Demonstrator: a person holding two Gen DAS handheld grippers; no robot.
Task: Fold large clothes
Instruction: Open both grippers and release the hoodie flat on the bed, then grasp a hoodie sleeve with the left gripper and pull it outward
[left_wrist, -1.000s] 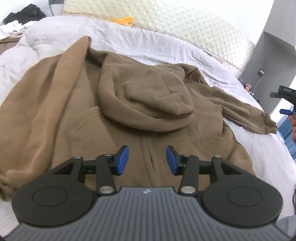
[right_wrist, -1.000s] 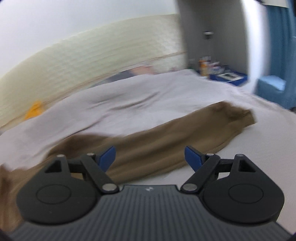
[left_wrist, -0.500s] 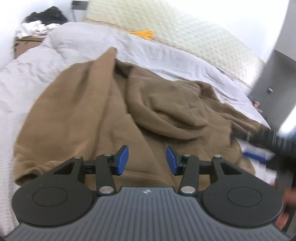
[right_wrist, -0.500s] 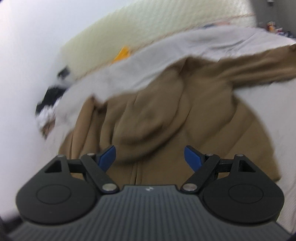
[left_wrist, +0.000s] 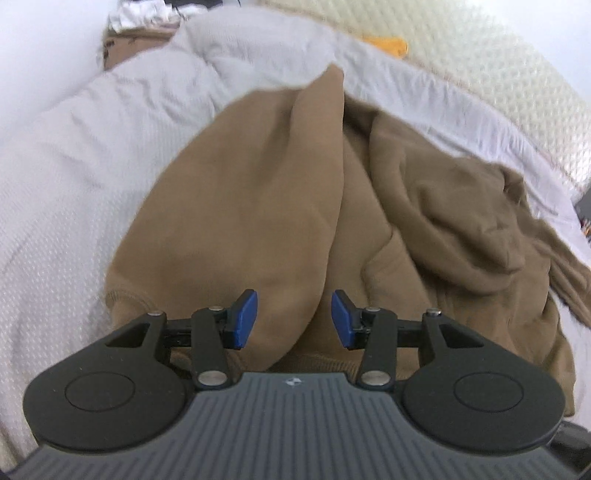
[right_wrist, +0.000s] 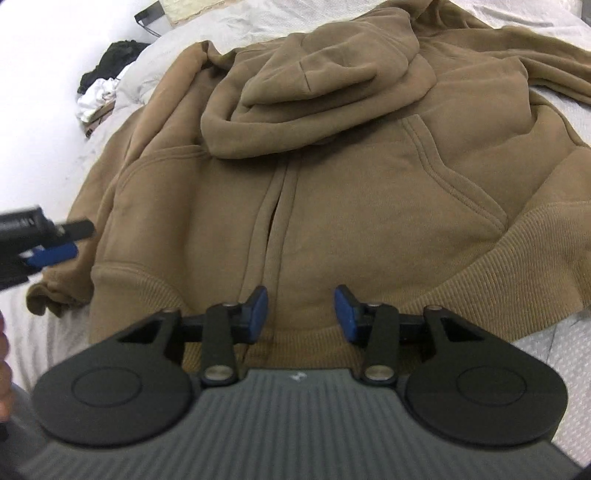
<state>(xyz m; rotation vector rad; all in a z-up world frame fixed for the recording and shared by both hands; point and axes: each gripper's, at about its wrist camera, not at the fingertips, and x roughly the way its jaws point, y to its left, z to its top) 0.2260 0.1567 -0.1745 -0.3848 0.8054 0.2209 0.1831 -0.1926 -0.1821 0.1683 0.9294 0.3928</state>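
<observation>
**Brown hoodie spread on the bed, both hand-held grippers over its hem**

At the far left of the right wrist view a heap of black and white clothes (right_wrist: 105, 79) lies beside the bed; nearer, the left hand-held gripper (right_wrist: 55, 251) reaches in from the left edge over the hoodie's left cuff, blurred; in its own view the left hand-held gripper (left_wrist: 294, 319) stands partly open above the near end of a sleeve (left_wrist: 236, 229) folded over the body, its blue pads (left_wrist: 245, 317) clear of the cloth, nothing between them.

The brown hoodie (right_wrist: 332, 192) lies front up on the white bed cover (left_wrist: 74, 177), its zip line running from the near hem toward the far side, the hood (right_wrist: 317, 88) flopped forward over the chest; a pocket seam curves to the right of the zip; the other sleeve stretches away to the far right.

The right hand-held gripper (right_wrist: 300, 314) hangs just over the ribbed hem (right_wrist: 498, 280), right of the zip line; its jaws are closing, the pads not yet pressing the cloth.

At the far side of the bed a quilted headboard (left_wrist: 498, 74) runs across, with an orange item (left_wrist: 388, 43) against it.
</observation>
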